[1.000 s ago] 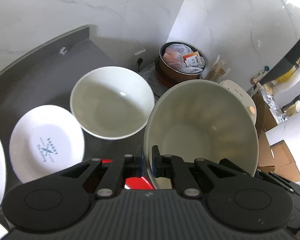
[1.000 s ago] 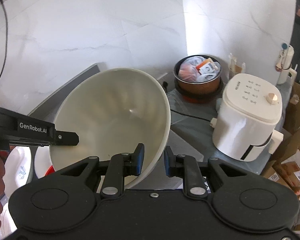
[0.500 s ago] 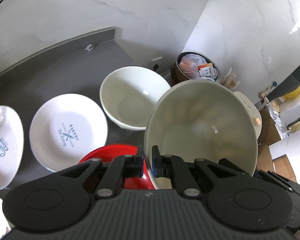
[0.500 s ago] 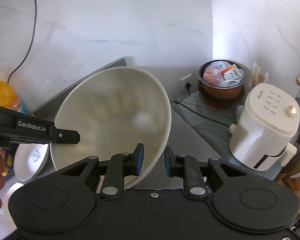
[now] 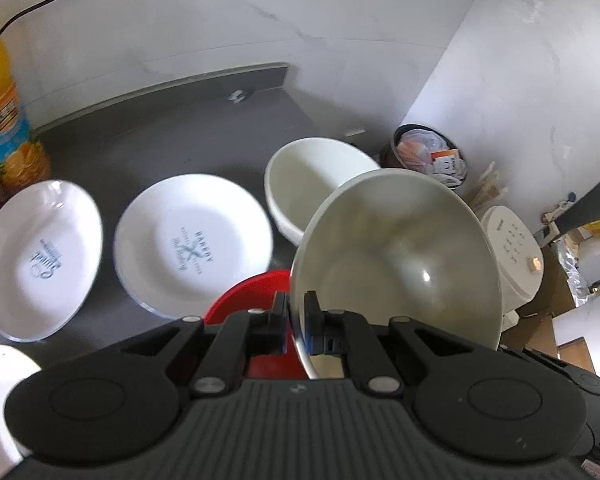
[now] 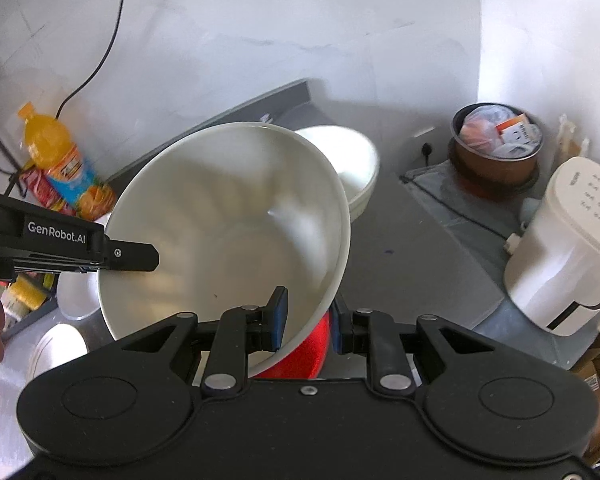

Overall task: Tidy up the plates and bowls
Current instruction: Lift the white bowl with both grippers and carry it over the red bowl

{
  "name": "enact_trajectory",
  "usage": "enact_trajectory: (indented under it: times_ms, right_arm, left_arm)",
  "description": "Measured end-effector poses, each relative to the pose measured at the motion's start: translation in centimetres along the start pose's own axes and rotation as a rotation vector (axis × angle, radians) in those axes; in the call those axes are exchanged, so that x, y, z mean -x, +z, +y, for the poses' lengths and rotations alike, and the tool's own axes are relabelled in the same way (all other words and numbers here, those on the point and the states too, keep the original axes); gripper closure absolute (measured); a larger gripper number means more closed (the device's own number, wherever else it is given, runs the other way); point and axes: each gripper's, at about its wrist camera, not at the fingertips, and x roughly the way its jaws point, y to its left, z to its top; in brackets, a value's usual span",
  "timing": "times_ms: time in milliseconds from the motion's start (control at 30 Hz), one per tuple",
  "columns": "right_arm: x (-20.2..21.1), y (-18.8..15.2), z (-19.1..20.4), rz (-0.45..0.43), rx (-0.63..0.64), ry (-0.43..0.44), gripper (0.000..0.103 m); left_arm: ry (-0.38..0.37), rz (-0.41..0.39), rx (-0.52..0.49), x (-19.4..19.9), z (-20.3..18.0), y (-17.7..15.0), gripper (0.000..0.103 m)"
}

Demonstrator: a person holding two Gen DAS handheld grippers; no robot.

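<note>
White, the tilted bowl (image 5: 396,256) was pinched at its rim by the closed left gripper (image 5: 296,322); the right gripper (image 6: 307,318) was spread around the opposite rim, above a red bowl (image 6: 300,354).

The held bowl (image 5: 400,256) looks like glazed ceramic, smooth and glossy, with a bright glint inside. The second white bowl (image 5: 312,176) and the two printed plates (image 5: 192,240) (image 5: 40,256) share that shiny glaze. The red bowl (image 5: 252,296) has a glossy, plastic-like surface. The countertop (image 5: 160,144) is dark grey and matt. The left gripper (image 5: 296,322) is matt black plastic with ribbed housing; the juice bottle (image 6: 66,164) is clear plastic with a glossy label.
</note>
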Motion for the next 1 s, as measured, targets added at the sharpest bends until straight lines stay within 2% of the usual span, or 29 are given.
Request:
enact_trajectory:
  times_ms: [400, 733, 1000]
  right_arm:
    - [-2.0, -1.5, 1.4, 0.085, 0.030, 0.011, 0.081]
    - [-3.7, -2.4, 2.1, 0.153, 0.049, -0.002, 0.081]
    - [-4.6, -2.9, 2.7, 0.190, 0.068, -0.014, 0.080]
  left_arm:
    - [0.059, 0.070, 0.032, -1.2, 3.0, -2.0, 0.097]
    - [0.060, 0.152, 0.055, -3.3, 4.8, -3.1, 0.097]
    - [0.060, 0.163, 0.054, -4.0, 5.6, -3.4, 0.097]
